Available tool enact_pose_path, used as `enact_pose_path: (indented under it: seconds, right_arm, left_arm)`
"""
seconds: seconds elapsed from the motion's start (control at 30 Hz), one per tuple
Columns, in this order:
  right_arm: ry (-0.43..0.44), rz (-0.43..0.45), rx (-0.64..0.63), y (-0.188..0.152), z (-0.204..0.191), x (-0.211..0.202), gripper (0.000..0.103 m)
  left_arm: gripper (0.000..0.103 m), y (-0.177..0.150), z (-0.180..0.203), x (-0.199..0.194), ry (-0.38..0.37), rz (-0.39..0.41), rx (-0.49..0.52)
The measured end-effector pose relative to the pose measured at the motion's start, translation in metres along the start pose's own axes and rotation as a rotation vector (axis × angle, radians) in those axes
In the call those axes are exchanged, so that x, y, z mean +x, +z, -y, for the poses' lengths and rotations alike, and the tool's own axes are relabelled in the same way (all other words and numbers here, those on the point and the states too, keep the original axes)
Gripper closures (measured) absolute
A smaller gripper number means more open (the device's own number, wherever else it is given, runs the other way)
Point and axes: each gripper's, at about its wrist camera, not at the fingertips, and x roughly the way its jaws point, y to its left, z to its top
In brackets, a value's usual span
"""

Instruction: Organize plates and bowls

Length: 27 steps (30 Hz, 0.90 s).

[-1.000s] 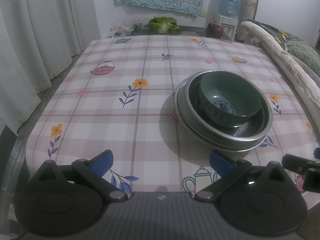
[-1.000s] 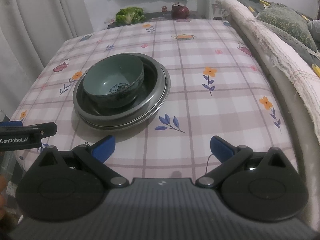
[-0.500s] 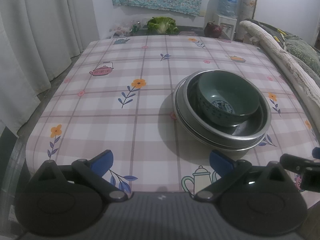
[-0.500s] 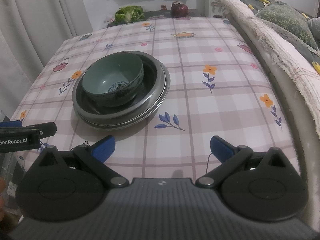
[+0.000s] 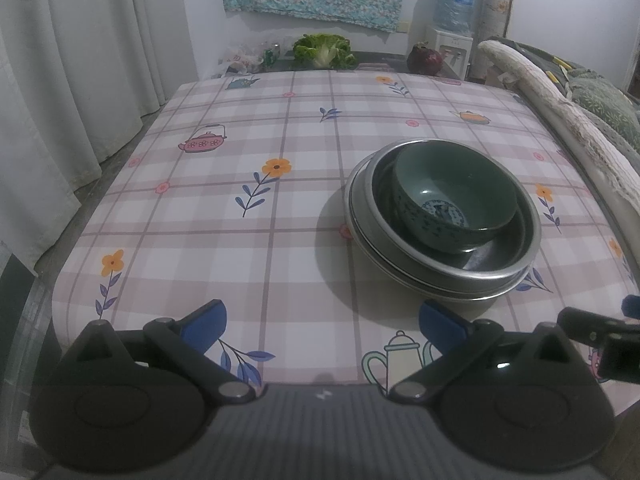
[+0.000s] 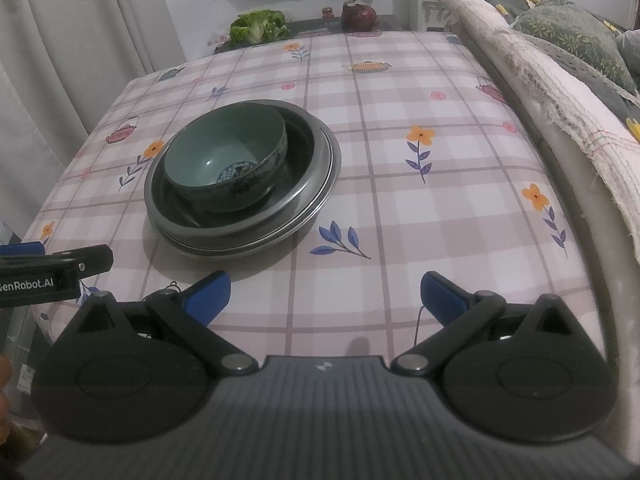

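Both claws, left (image 5: pixel 322 326) and right (image 6: pixel 325 292), wide open, empty. Bowl (image 6: pixel 227 162) ahead in plates (image 6: pixel 316 196): likely rigid, glazed, slippery, breakable; grip by rim.

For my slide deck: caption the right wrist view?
Open right gripper facing a green ceramic bowl nested in stacked steel plates.

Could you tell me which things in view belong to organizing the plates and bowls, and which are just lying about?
Belonging to the job:
green bowl
metal plates stacked beneath it

Just lying about:
leafy greens
red cabbage
water jug
blanket
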Motion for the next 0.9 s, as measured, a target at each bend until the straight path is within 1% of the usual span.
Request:
enact_pose_path:
  seconds: [0.9]
  right_arm:
    - [0.010,-0.005,0.010,0.0004,0.0014,0.0025,0.001]
  left_arm:
    - [0.000,0.0020,0.0027,-0.0039,0.002,0.003,0.009]
